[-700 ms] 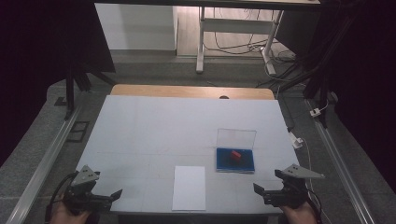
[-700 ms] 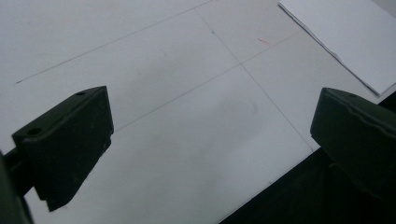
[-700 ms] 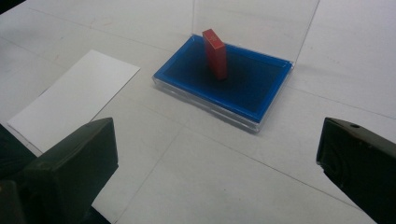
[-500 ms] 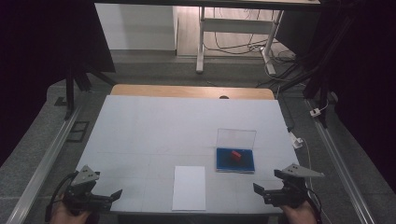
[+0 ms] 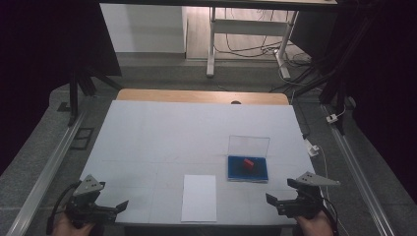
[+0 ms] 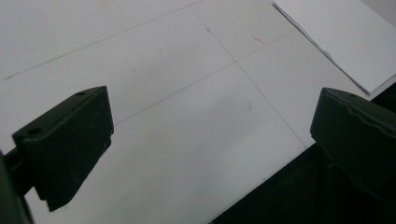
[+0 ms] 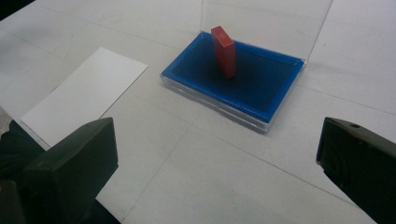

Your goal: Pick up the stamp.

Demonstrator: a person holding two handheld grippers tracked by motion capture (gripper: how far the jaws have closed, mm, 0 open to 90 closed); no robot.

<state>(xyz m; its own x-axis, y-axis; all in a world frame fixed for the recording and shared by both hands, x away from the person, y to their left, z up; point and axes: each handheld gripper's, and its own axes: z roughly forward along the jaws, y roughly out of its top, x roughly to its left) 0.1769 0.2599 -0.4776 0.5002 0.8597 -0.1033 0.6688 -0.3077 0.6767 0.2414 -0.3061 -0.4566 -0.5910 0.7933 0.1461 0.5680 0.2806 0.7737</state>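
Stamp [image 7: 223, 50] stands in blue ink box [image 7: 261, 109], lid up, right of paper [image 5: 199, 197] | right gripper [image 5: 282, 204] wide open, empty, near box | left gripper [image 5: 110, 210] wide open, empty | nothing picked up yet, stamping left.

Paper sheet [image 6: 341, 42] cut off by frame edge – red block's [image 7: 223, 50] marking too small to read.

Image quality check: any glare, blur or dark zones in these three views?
High view: white table evenly lit, surroundings nearly black, brighter floor strip at the top; the red block is small and soft. Left gripper view: jaws blurred at the edges, paper sheet crisp. Right gripper view: sharp on the blue tray, its clear lid almost without glare; near jaws out of focus.
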